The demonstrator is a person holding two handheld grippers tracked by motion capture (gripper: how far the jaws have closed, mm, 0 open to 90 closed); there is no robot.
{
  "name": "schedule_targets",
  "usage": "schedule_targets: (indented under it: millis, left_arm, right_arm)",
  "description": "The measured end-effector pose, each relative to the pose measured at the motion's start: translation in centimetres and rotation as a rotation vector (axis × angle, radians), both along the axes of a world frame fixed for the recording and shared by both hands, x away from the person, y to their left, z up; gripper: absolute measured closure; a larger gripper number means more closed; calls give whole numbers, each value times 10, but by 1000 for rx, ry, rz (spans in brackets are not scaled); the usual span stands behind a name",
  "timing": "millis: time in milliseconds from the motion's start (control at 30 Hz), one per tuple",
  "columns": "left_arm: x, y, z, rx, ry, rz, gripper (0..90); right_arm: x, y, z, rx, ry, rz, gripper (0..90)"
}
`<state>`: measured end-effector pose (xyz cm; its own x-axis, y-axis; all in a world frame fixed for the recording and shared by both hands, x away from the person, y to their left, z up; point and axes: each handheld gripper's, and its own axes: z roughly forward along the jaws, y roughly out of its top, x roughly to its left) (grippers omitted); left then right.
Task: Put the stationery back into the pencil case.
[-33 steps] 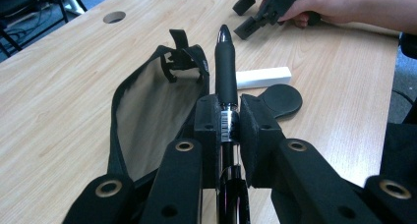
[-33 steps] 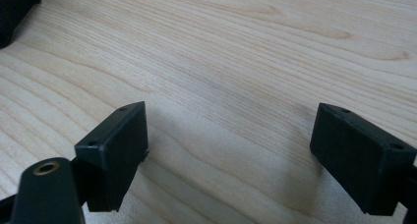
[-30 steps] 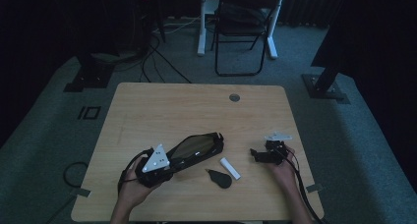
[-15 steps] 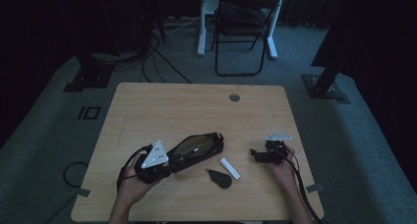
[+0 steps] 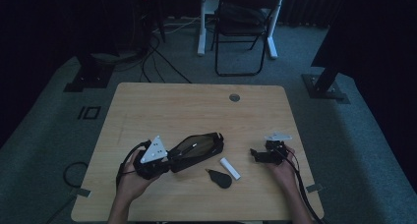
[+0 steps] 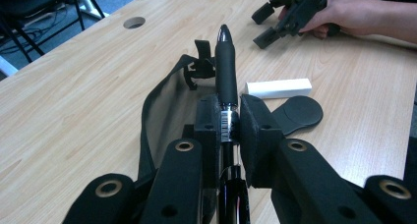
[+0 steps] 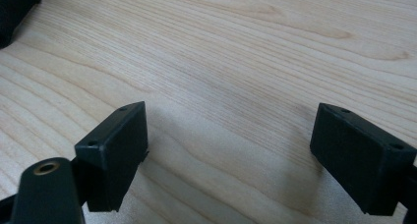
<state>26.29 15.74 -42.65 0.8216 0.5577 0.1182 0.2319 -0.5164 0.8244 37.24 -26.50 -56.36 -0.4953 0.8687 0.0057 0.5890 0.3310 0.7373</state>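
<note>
- Left gripper [image 6: 227, 128]: jaws pinched tight on a black pen [image 6: 226, 71], pads on its barrel just below the rubbery grip, near a barcode label; the rounded glossy tip points away, toward the far edge of the table [image 5: 162, 106].
- The pen hovers over the open mouth of a black pencil case [image 5: 196, 148], soft fabric, long and pouch-shaped, lying near the table's front edge, left of centre.
- Judgement: pen picked up and lined up with the case; not yet inside, so insertion and release are left.
- White eraser [image 6: 278, 88], a smooth rectangular block, lies just right of the case; beside it a flat black matte teardrop-shaped piece [image 6: 297, 113], nearer the front edge. Both look still to be packed.
- Right gripper [image 7: 231, 155]: jaws spread wide, nothing between them, low over bare light wood grain near the table's right edge, held in the person's right hand [image 5: 282, 167].
</note>
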Motion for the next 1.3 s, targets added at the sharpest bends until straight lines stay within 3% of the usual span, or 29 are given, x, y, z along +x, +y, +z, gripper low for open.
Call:
schedule_targets:
  millis: [1300]
  left_arm:
    - [21,-6,7,9,-41,32,793]
  right_arm:
    - [0,0,0,0,0,0,143]
